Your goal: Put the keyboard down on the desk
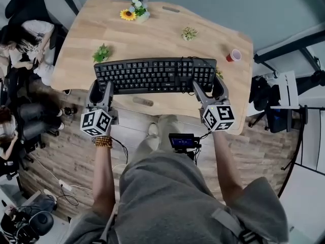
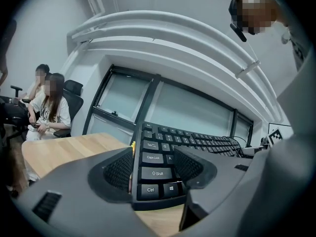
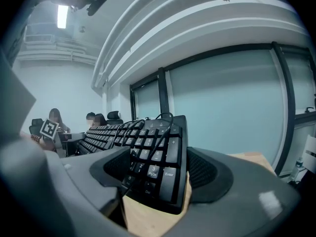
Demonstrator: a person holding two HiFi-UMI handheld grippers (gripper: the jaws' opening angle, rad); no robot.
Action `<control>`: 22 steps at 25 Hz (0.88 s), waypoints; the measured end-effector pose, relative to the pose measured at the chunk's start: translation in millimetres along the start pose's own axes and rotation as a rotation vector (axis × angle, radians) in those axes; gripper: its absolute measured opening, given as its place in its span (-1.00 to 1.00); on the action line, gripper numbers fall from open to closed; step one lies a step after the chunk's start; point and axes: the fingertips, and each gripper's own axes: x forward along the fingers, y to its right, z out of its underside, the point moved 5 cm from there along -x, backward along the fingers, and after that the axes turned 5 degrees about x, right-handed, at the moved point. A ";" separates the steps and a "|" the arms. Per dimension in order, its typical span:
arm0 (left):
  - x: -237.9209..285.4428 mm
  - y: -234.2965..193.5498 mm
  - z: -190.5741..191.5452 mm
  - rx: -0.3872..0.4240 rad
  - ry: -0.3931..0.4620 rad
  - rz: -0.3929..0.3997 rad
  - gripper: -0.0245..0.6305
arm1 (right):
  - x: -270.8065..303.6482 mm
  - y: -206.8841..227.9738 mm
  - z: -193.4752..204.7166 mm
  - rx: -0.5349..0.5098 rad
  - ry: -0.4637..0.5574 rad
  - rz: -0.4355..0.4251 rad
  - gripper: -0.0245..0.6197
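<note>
**Both ends gripped, keyboard over the desk**

My left gripper (image 2: 153,168) has its jaws closed down to the thickness of the black full-size plastic keyboard (image 1: 154,75). They pinch its left end by the Ctrl, Shift and Caps Lock keys. From the head view, the keyboard lies lengthwise across the near part of the pale wooden desk (image 1: 152,34), with the left gripper (image 1: 101,89) at one end. I can't tell whether its underside touches the wood or hangs just above it.

At the other end, my right gripper (image 3: 157,174) is closed the same way over the number pad, where a thin black cable (image 3: 148,135) loops across the keys.

I judge this to be the set-down step. Next I should lower both ends together and level until the base sits flat. Then I should part both jaws and draw back, minding that cable.
</note>
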 end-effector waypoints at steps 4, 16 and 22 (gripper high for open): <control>17.5 -11.7 12.4 -0.011 -0.047 -0.031 -0.16 | 31.7 11.9 13.8 0.020 -0.043 -0.014 0.23; 79.6 -54.3 70.8 -0.039 -0.226 -0.109 -0.16 | 123.1 48.1 83.2 0.113 -0.220 -0.031 0.23; 100.6 -67.5 102.2 -0.075 -0.294 -0.160 -0.16 | 165.9 67.7 114.6 0.139 -0.321 -0.047 0.23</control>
